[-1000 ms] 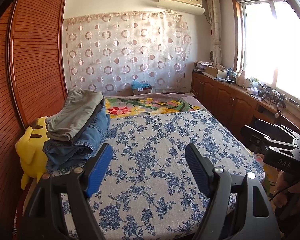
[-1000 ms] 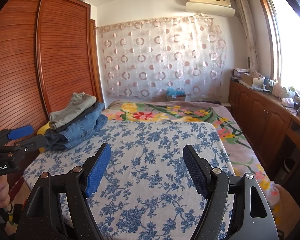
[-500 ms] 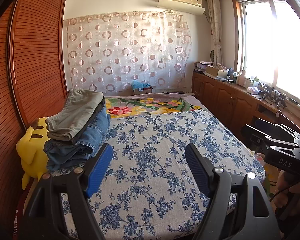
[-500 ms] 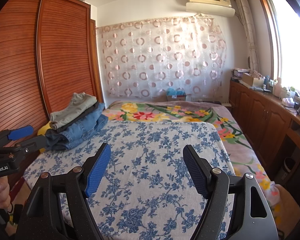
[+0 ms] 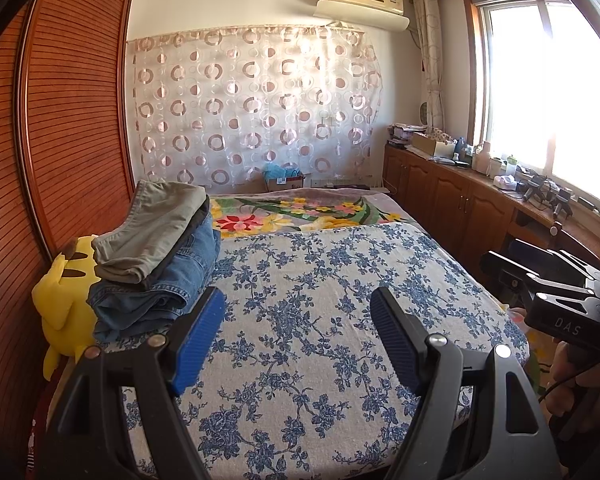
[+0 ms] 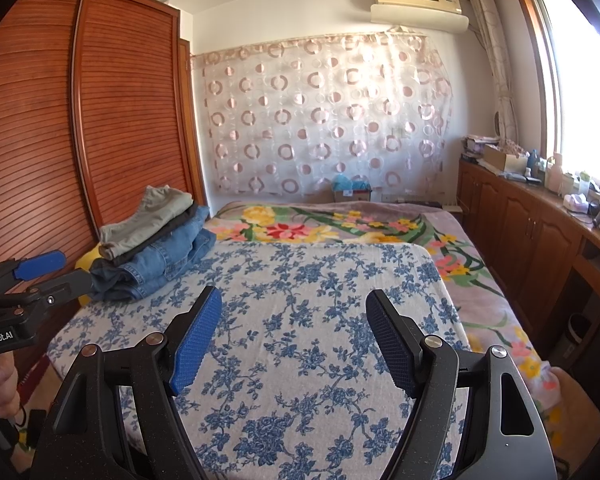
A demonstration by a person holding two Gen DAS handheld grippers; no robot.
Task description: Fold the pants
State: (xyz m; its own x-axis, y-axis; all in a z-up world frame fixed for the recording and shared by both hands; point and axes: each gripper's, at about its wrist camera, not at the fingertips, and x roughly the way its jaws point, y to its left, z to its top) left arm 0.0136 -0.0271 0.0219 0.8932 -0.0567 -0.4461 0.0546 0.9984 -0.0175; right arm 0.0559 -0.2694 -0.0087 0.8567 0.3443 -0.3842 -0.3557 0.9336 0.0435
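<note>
Left wrist view alone shows yellow plush [image 5: 66, 300] beside folded pants [image 5: 156, 256], both tongs [image 5: 298, 336] [image 6: 294, 334] spread wide, empty.

Folded pants [image 6: 156, 242] are stacked at the blue-floral bedspread's [image 6: 300, 320] left edge; the right gripper [image 6: 294, 338] is held agape above it.

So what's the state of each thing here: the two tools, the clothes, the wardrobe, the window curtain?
Left tool: open, holding nothing, above the bedspread.
Right tool: open, holding nothing.
Grey-green pants: folded, top of the pile.
Jeans: folded, at the bottom of the pile.
Yellow plush toy: wedged between bed and wardrobe.
Wardrobe: doors shut.
Window curtain: tied back.
</note>
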